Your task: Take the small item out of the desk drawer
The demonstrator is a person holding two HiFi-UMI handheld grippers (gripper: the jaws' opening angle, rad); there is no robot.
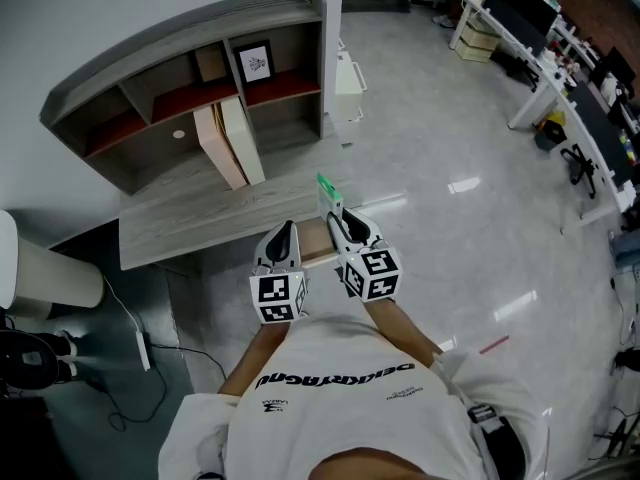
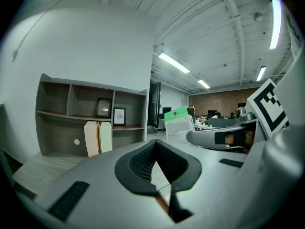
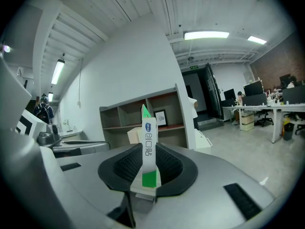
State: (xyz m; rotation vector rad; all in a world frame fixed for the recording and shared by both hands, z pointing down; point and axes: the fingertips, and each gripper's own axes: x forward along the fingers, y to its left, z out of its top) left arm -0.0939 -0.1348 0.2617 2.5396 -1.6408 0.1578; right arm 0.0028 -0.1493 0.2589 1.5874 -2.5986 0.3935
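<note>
Overhead, I see my left gripper (image 1: 284, 233) and right gripper (image 1: 336, 216) side by side above the open drawer (image 1: 318, 249) at the near edge of the desk (image 1: 190, 218). The small green-and-white box (image 1: 326, 190) stands upright in the right claw, above the drawer. Through the left gripper view, its jaws are pressed together with nothing between them, and the box shows to the right. Through the right gripper view, the jaws pinch the box's lower end, with shelves (image 3: 167, 111) behind.
</note>
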